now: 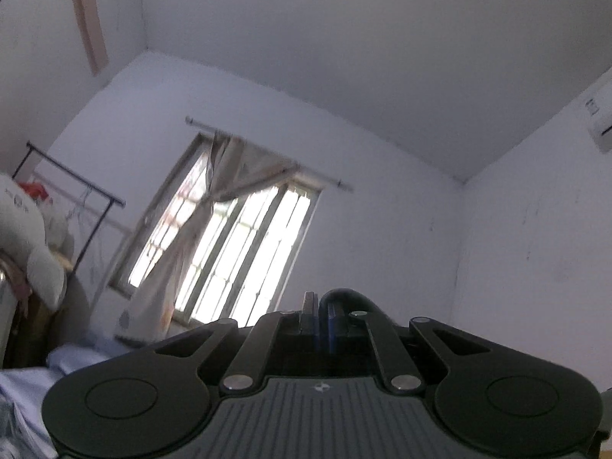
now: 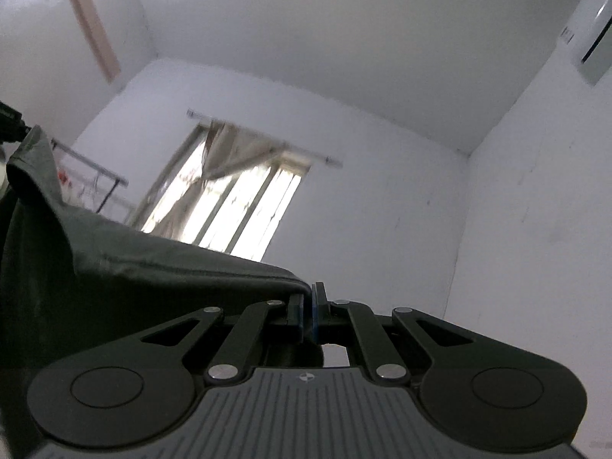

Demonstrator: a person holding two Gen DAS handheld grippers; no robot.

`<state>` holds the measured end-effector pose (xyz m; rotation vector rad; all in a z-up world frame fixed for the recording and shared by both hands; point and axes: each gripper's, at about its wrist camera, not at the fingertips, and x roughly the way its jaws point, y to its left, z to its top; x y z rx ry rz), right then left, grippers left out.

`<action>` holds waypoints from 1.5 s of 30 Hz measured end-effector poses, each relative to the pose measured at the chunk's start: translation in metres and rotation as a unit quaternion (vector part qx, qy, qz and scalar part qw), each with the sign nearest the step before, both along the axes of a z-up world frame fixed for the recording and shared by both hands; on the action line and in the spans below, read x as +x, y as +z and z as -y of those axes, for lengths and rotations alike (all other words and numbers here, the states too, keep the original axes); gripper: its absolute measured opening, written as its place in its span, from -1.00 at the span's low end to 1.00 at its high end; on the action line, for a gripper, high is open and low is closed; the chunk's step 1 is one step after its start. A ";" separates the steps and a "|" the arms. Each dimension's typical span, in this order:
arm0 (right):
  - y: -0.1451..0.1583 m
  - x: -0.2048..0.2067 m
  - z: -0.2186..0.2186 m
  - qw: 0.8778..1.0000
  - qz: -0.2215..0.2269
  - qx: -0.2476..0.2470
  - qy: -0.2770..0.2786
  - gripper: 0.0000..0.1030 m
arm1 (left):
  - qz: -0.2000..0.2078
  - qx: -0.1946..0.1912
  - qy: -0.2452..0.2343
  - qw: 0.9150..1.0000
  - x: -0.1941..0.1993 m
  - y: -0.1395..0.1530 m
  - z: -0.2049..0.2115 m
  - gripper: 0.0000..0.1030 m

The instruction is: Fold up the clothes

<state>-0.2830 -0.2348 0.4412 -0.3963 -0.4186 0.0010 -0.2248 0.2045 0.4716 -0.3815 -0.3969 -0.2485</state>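
Both wrist views tilt up toward the ceiling. In the right wrist view a dark garment stretches from the left edge across to my right gripper, which is shut on its hemmed corner. The cloth's far upper corner rises to a black gripper part at the left edge. In the left wrist view my left gripper has its fingers pressed together, with a dark fold of the garment curling over the right finger. The rest of the cloth is hidden below the gripper body.
A barred window with a tied curtain is in the far wall. A black clothes rail and a heap of pale bedding stand at the left. Light sheets lie low left. An air conditioner hangs upper right.
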 end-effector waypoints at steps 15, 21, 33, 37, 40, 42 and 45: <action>-0.010 0.064 0.002 0.996 -0.076 0.037 0.025 -0.97 | -0.112 0.057 0.031 0.992 0.060 -0.020 -0.011 -0.94; -0.049 0.138 0.009 0.988 -0.148 0.047 0.021 -0.97 | -0.188 0.058 0.030 0.980 0.142 -0.071 -0.010 -0.94; -0.124 0.339 0.009 0.959 -0.280 0.041 -0.010 -0.97 | -0.299 0.082 0.049 0.950 0.320 -0.162 -0.001 -0.94; -0.175 0.415 0.014 0.934 -0.351 0.064 -0.006 -0.97 | -0.355 0.093 0.051 0.929 0.386 -0.221 0.007 -0.94; -0.224 0.464 0.019 0.911 -0.407 0.073 0.004 -0.98 | -0.392 0.106 0.054 0.912 0.422 -0.263 0.011 -0.94; -0.254 0.496 0.018 0.900 -0.433 0.056 0.003 -0.97 | -0.413 0.114 0.055 0.902 0.446 -0.293 0.012 -0.94; -0.292 0.534 0.016 0.886 -0.462 0.046 0.006 -0.97 | -0.434 0.119 0.056 0.891 0.477 -0.330 0.008 -0.94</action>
